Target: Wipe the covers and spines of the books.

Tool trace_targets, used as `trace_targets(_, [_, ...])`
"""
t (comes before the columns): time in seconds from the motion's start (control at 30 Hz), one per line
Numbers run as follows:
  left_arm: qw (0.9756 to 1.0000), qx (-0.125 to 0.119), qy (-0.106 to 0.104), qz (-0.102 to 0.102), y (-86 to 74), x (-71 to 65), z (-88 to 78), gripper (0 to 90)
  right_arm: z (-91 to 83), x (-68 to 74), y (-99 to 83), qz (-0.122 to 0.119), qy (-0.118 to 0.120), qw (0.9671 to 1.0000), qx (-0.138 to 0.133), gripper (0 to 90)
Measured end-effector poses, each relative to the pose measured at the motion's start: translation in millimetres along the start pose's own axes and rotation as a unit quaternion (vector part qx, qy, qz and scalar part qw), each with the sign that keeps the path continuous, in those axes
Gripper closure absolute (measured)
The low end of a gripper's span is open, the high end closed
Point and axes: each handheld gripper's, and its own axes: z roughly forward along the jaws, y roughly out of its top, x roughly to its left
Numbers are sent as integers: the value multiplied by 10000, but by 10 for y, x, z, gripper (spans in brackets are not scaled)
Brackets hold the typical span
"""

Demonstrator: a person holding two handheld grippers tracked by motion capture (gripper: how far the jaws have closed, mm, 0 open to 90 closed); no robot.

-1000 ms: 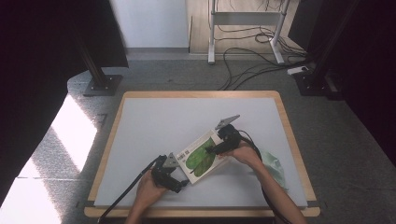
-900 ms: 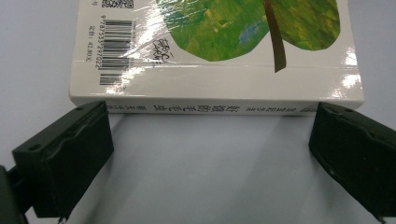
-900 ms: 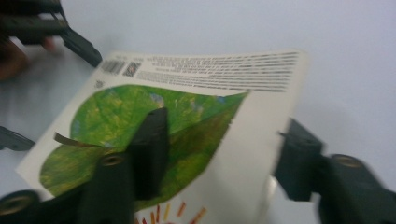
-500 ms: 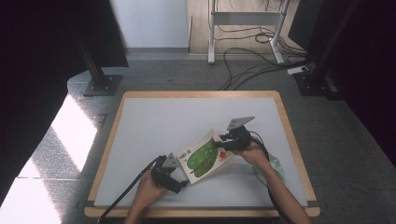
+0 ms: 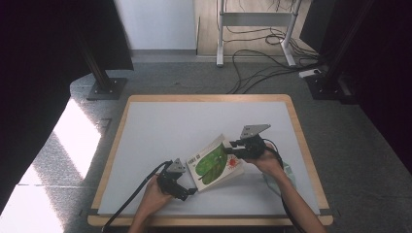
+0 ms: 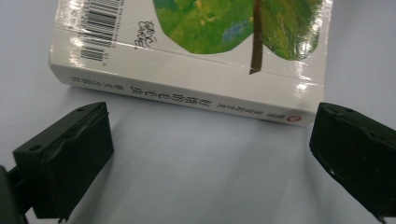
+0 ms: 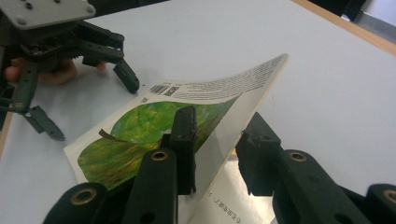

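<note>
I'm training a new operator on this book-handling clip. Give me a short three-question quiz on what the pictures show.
1. True or false: the left gripper is clamped on the book's spine.
2. What does the right gripper have between its jaws? A) a pen B) the book's cover C) a cable
3. Which picture is printed on that cover?

Key:
1. False. Its jaws stand wide open just short of the spine, touching nothing.
2. B. The jaws have just been closing on the cover, which is lifted off the pages.
3. A big green leaf.
</note>
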Motion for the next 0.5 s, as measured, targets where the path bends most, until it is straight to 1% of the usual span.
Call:
trace_targets(0.13, [9998,-92,-20,-155,15,43,5,0,-43,31,-5,-50,38,9999,-95,695])
trace_targets(0.2, [9998,-70,-28,-175,27,55,19,0,-68,52,-7,-109,38,9998,-144,698])
trace_targets(0.33, [9998,-90,-95,-151,56,60,47,0,-118,87,-9,-211,62,9996,-190,702])
trace_targets(0.47, [9992,-143,-262,-279,76,95,57,0,-165,117,-23,-279,82,9993,-244,705])
trace_targets(0.5, [9990,-154,-306,-279,86,104,61,0,-176,122,-29,-294,90,9992,-269,706])
